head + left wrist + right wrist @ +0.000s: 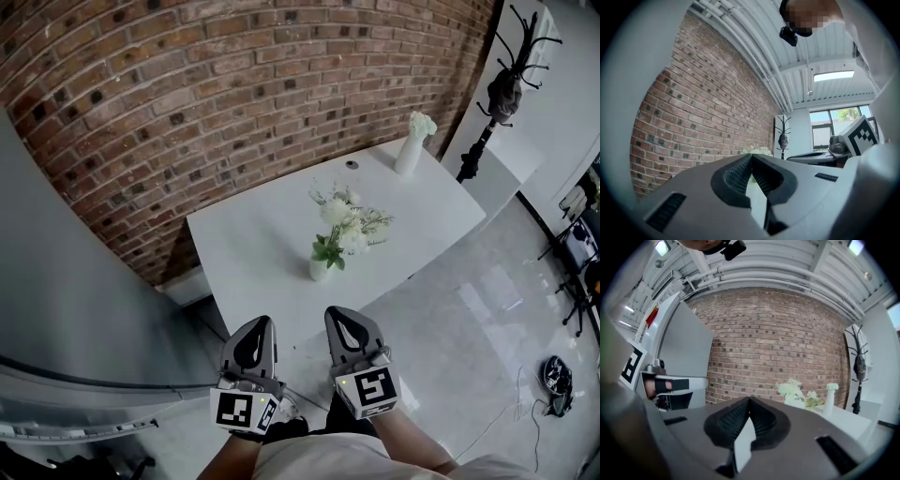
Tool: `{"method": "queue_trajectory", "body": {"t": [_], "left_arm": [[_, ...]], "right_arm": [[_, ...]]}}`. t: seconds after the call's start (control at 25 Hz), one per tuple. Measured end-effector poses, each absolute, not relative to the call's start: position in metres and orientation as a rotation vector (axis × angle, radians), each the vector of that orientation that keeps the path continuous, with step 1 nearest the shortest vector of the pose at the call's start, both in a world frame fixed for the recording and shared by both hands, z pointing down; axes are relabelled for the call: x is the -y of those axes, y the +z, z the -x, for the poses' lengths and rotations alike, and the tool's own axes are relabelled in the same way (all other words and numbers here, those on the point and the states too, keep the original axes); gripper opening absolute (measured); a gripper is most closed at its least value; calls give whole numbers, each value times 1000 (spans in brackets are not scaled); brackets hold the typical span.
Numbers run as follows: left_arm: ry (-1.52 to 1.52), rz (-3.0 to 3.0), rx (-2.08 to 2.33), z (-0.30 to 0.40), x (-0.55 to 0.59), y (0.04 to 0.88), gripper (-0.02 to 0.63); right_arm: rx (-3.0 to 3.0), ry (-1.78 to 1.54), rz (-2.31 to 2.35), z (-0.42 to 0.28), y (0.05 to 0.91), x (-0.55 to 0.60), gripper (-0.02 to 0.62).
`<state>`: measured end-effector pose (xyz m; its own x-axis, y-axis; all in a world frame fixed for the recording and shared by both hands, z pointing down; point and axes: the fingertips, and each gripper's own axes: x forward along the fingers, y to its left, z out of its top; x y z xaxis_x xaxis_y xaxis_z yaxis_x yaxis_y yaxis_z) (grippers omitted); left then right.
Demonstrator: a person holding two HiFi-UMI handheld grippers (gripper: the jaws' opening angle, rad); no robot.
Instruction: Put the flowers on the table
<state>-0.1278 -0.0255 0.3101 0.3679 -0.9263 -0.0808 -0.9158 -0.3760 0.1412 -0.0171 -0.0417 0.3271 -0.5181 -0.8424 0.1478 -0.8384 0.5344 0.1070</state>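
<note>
A bunch of white flowers with green leaves point(343, 225) stands in a small white vase point(320, 269) near the middle of the white table point(248, 244). The right gripper view shows the same flowers point(793, 390) ahead and to the right. A tall white vase point(409, 152) holding one pale flower stands at the table's far right corner. Both grippers hover side by side at the table's near edge, close to the person's body. My left gripper point(263, 325) point(751, 157) is shut on nothing. My right gripper point(338, 315) point(749, 400) is also shut and holds nothing.
A brick wall point(216, 84) runs behind the table. A grey panel point(66, 291) stands at the left. A small dark round object point(352, 164) lies at the table's far edge. A black coat stand point(497, 89) rises at the back right; gear lies on the floor point(558, 382).
</note>
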Motion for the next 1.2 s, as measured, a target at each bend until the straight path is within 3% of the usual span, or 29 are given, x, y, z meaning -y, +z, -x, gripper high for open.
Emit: {"method": "queue_trajectory", "body": {"t": [1.2], "left_arm": [[-224,-2533,1744,89,33,304,6]], "right_arm": [[2699,-53,-1343,-2,305,53,15]]}}
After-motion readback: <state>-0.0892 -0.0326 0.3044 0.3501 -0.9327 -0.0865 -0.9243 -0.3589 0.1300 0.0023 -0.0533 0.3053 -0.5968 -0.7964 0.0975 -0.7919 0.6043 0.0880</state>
